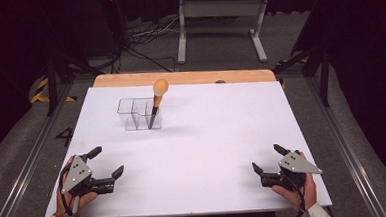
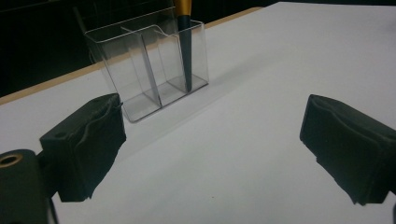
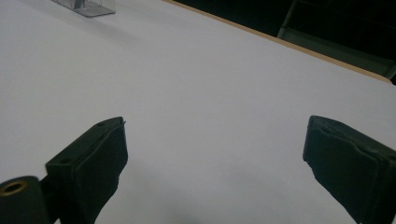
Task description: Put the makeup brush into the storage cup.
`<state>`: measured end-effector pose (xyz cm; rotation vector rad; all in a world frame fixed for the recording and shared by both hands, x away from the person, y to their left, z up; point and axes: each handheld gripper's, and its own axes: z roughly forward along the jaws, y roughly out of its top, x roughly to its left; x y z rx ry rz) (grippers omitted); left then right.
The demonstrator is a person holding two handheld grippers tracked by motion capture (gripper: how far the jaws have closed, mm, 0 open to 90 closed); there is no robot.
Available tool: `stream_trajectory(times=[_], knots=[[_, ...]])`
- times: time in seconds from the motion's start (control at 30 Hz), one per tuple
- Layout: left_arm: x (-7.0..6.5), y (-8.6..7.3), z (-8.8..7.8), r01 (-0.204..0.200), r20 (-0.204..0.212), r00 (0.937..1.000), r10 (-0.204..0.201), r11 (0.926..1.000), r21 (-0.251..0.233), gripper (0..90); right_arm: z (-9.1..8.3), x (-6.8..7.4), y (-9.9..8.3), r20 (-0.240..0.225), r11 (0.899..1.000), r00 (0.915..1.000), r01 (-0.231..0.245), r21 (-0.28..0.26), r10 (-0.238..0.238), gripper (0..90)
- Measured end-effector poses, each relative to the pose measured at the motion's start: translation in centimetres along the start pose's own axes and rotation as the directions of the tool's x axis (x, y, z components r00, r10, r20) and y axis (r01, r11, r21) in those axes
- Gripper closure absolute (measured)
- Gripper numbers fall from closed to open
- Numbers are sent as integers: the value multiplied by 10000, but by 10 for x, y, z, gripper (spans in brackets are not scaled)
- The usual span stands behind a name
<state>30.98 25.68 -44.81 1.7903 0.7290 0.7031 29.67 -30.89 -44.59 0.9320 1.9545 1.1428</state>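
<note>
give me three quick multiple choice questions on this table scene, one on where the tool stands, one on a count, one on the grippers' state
1. In which compartment of the clear holder does the tool stand, seen from the high view?
A. left end
B. middle
C. right end

2. How many compartments does the holder have?
A. two
B. three
C. five

3. How do the left gripper and the right gripper stand?
A. both open, holding nothing
B. both shut on the tool
C. left shut, right open

Answers:
1 C, its dark tip sits in the right end compartment.
2 B, two dividers split it in three.
3 A, each gripper's jaws are wide apart over the bare white table.
</note>
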Motion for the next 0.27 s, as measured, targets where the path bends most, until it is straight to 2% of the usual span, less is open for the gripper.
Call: stream_trajectory(times=[0.27], knots=[[0,0,-1,68,-2,10000,-68,10000,16,77,4,2,0,-82,10000,10000,8,83,-7,71]])
